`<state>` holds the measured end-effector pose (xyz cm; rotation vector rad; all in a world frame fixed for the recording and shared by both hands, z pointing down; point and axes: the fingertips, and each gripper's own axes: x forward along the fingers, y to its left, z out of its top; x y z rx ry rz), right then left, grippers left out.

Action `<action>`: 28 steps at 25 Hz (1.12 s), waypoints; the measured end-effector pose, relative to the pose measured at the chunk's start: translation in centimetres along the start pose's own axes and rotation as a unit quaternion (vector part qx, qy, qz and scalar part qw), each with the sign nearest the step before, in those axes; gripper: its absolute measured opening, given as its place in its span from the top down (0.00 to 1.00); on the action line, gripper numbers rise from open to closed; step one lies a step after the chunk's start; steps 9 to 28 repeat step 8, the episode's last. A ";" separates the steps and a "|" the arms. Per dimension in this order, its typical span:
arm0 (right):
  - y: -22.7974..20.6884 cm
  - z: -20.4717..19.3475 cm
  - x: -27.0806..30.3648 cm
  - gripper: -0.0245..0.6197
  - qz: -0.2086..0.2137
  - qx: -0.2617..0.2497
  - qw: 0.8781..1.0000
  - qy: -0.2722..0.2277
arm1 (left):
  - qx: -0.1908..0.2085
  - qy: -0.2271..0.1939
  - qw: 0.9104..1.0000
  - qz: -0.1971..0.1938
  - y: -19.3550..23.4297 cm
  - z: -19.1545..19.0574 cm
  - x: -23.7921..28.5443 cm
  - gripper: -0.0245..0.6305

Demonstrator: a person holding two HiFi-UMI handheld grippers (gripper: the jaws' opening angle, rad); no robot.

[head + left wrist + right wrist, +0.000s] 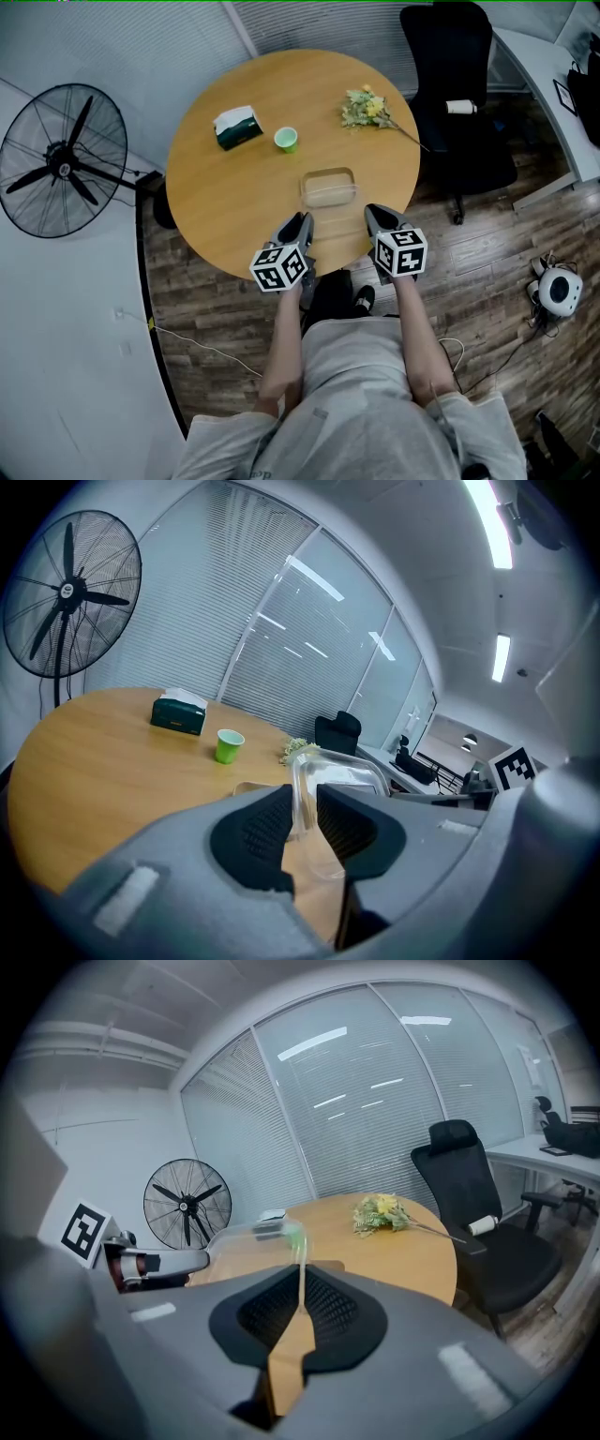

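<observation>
A clear plastic container [328, 187] is near the front of the round wooden table [225, 206]. My left gripper [302, 221] is at its near left corner and my right gripper [373, 212] at its near right corner. In the left gripper view the container's clear wall [337, 775] stands between the jaws of the left gripper [302, 808], which are closed onto it. In the right gripper view the right gripper [300, 1288] is shut on the container's thin rim [248, 1241]. The left gripper's marker cube [84, 1230] shows beyond it.
Farther back on the table are a dark green tissue box [236, 127], a green paper cup [286, 140] and a bunch of yellow flowers [367, 107]. A black office chair [455, 94] stands at the right, a floor fan [64, 159] at the left, and cables lie on the floor.
</observation>
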<state>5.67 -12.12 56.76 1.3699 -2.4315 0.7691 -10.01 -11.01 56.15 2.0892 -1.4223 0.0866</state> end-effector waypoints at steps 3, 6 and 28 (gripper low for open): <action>-0.1 0.0 0.2 0.94 -0.001 0.000 1.000 0.002 | -0.003 0.001 1.000 -0.001 0.2 -0.1 0.1 0.83; 0.0 0.0 0.5 0.94 -0.001 0.000 1.000 0.003 | -0.004 0.002 1.000 -0.001 0.5 -0.1 0.3 0.83; 0.0 0.0 0.7 0.94 -0.001 0.000 1.000 0.003 | -0.005 0.002 1.000 -0.001 0.6 -0.1 0.3 0.83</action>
